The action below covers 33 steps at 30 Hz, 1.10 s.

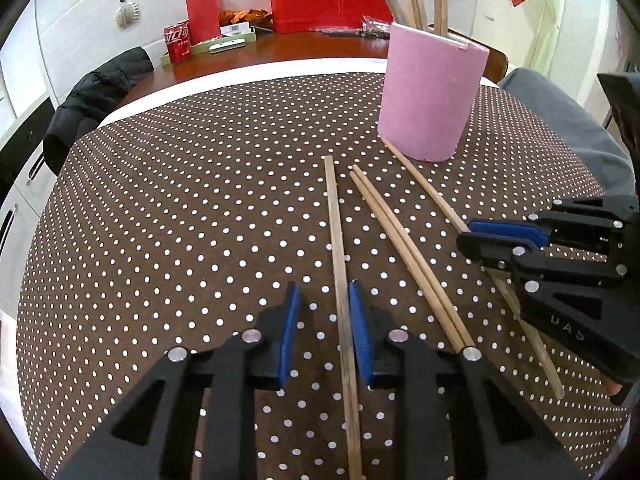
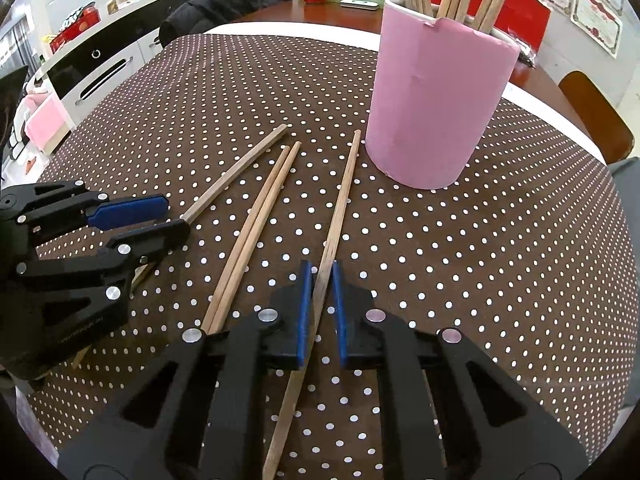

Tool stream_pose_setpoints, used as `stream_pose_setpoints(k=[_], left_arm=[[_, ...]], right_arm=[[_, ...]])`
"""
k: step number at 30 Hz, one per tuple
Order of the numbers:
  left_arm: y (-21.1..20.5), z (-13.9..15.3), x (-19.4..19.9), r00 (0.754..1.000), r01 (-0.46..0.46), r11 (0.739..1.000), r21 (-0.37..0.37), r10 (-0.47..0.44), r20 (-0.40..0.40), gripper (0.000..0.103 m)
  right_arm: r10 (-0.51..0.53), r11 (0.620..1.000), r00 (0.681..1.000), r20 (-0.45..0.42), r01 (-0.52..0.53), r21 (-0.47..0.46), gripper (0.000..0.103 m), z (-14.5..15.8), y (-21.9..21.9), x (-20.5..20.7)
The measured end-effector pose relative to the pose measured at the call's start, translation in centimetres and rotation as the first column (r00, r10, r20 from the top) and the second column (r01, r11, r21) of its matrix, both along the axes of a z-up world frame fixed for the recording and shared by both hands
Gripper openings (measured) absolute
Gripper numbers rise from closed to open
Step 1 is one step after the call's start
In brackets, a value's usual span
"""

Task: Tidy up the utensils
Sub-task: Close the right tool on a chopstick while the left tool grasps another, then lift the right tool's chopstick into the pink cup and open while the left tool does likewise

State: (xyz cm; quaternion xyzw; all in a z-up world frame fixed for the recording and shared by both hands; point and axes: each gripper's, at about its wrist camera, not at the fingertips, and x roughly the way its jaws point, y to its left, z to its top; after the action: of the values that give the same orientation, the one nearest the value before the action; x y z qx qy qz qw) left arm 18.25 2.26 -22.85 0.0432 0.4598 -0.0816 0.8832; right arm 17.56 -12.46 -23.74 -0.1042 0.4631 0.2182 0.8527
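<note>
Black plastic left claw [image 1: 325,332] and right claw [image 2: 319,312], blue pads, silver screws, triangular cutouts

Four wooden chopsticks [image 2: 256,216] lie flat before me near the upright pink holder [image 2: 436,96] holding more chopsticks.

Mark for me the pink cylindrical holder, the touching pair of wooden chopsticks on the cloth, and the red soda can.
pink cylindrical holder [image 2: 432,108], right wrist view, middle of its side wall.
touching pair of wooden chopsticks [image 2: 256,228], right wrist view, mid-length of the shafts.
red soda can [image 1: 177,43], left wrist view, front of the can.
</note>
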Motion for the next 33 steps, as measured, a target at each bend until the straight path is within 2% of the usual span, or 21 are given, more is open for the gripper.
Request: stream_pose_setpoints(k=[5,6,7,9,13,17,21,24,28,31,33], left_arm=[[0.0,0.2,0.8,1.0,0.003,1.0,0.005,-0.003,-0.01,0.024],[0.2,0.2,1.1,1.0,-0.006,1.0,-0.005,0.006,-0.015,0.019],[0.3,0.3,1.4,1.0,-0.015,1.0,-0.01,0.015,-0.018,0.006],[0.9,0.4,2.0,0.999,-0.029,0.998,-0.06,0.027,-0.035,0.006],[1.6,0.3,1.8,0.998,-0.056,0.994,-0.092,0.053,-0.027,0.006],[2.2,0.9,0.5,0.995,-0.09,0.986,-0.138,0.095,0.029,0.006],[3.0,3.1,-1.3,0.975,-0.114,0.973,-0.201,0.148,0.163,0.006],[3.2,5.9,-2.7,0.938,-0.09,0.961,-0.261,0.17,0.303,0.006],[3.2,9.8,-4.2,0.86,-0.007,0.943,-0.333,0.176,0.479,0.006],[2.4,12.5,-4.2,0.805,0.046,0.935,-0.35,0.173,0.567,0.006],[1.6,14.2,-3.7,0.777,0.083,0.928,-0.362,0.167,0.607,0.006]], right_arm=[[0.011,1.0,1.0,0.02,-0.011,-0.011,0.011,-0.1,0.1,0.0],[0.013,1.0,1.0,0.02,-0.013,-0.002,0.01,-0.1,0.0,0.1],[0.009,1.0,1.0,0.014,-0.009,0.011,0.008,-0.1,-0.2,0.2],[0.002,0.998,1.0,-0.002,-0.002,0.055,0.006,-0.1,-0.7,0.3],[-0.004,0.993,1.0,0.0,0.004,0.115,0.006,0.1,-2.0,0.0],[0.004,0.986,1.0,0.028,-0.009,0.168,0.006,0.9,-2.9,-0.8],[0.002,0.962,0.996,0.084,-0.025,0.272,0.006,2.8,-4.2,-1.8],[-0.021,0.925,0.99,0.139,-0.034,0.379,0.006,4.5,-5.8,-2.4],[-0.071,0.851,0.974,0.214,-0.052,0.522,0.006,6.7,-7.9,-3.3],[-0.126,0.796,0.957,0.26,-0.059,0.603,0.006,8.9,-9.4,-3.2],[-0.171,0.765,0.937,0.303,-0.068,0.64,0.006,10.9,-10.3,-3.2]])
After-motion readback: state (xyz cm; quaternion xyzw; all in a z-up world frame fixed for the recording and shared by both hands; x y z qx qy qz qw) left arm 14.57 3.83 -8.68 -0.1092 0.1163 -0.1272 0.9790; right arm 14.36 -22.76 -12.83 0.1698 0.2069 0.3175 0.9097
